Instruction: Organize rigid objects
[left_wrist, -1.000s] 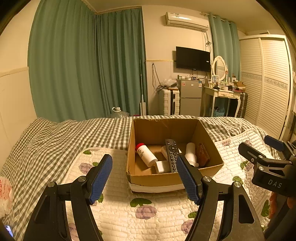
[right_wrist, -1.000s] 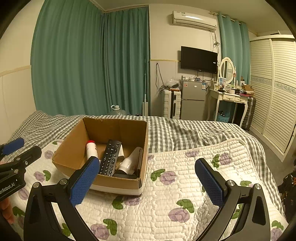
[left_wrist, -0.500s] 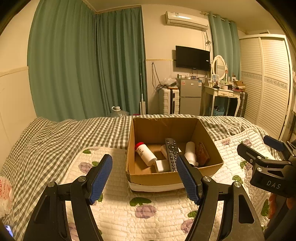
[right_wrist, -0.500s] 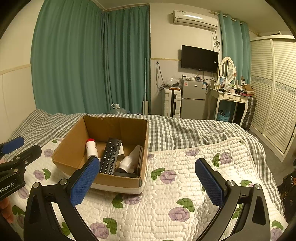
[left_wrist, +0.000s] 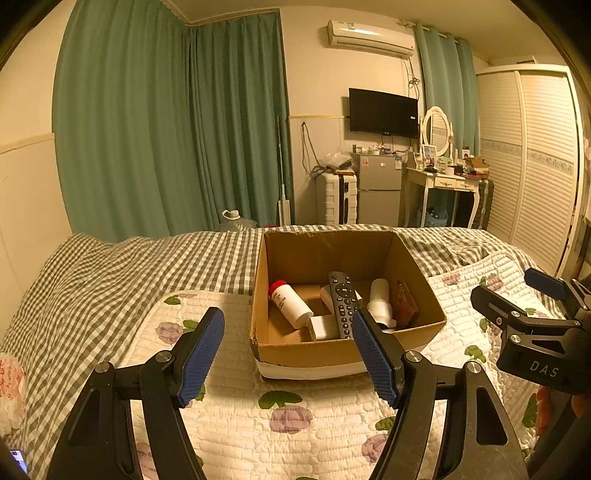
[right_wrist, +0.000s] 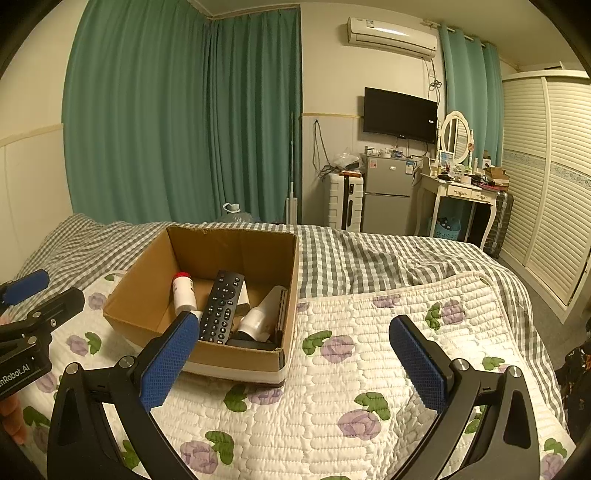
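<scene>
Green curtains hang behind a bed with a flowery quilt (left_wrist: 295, 435), and on the quilt sits a cardboard box (left_wrist: 332, 352) with the hard things I must sort.

My left gripper (left_wrist: 288, 352) is wide open and holds nothing. It hangs just in front of the box. My right gripper (right_wrist: 295, 363) is wide open too and empty, over the quilt beside the box.

Inside the box a black remote (left_wrist: 342, 301) lies flat in the middle. A white bottle with a red cap (left_wrist: 288, 302) lies on its side to the left of it. A second white bottle (left_wrist: 379, 301) lies to the right, and a brown flat thing (left_wrist: 406, 304) leans on the box wall. I think it is a wallet, but it is too dark to be sure.

I guess the remote is light and stiff, so I would pinch it across its narrow sides near the middle. The bottles look smooth and round, so they may roll or slip. I would grab one across its body, not by the cap. The box walls are thin card and may bend if bumped.
</scene>
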